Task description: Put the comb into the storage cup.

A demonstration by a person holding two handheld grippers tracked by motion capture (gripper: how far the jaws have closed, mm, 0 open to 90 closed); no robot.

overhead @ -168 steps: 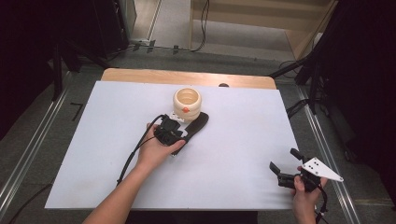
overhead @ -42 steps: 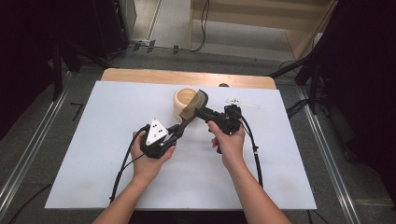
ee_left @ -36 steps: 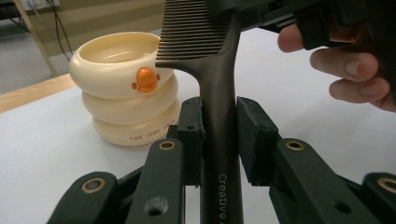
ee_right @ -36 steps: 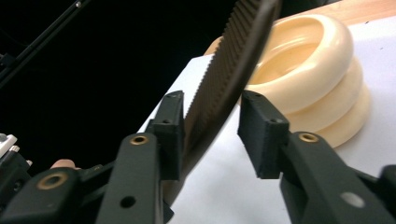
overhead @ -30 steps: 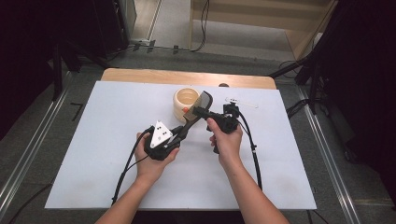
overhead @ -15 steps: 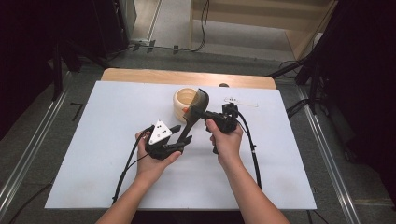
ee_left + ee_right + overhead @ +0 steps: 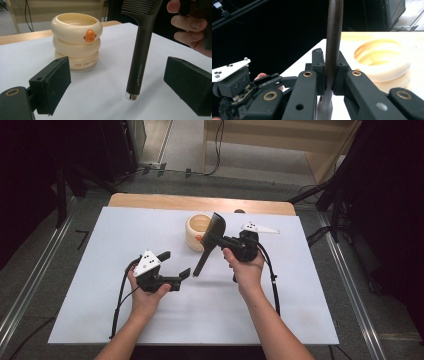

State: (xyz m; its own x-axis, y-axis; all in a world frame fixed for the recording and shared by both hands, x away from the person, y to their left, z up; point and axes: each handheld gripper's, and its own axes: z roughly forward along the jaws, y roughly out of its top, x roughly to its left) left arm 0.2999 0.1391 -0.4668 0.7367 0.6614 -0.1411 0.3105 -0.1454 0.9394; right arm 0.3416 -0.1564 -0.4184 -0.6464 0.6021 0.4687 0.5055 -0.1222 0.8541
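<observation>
The right gripper [image 7: 218, 240] clamps the comb [image 7: 209, 245] upright near the table's [image 7: 100, 270] far edge; the left gripper [image 7: 175, 267] gapes, empty.

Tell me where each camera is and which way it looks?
High view: sits above the table, looking forward and down; both forearms, left tongs and right tongs show.
Left gripper view: rides the left tongs, looking past its open black jaws at the comb and cream pot; fingers of the other hand show.
Right gripper view: rides the right tongs, jaws clamped on the comb.
All three share the comb and pot.
</observation>
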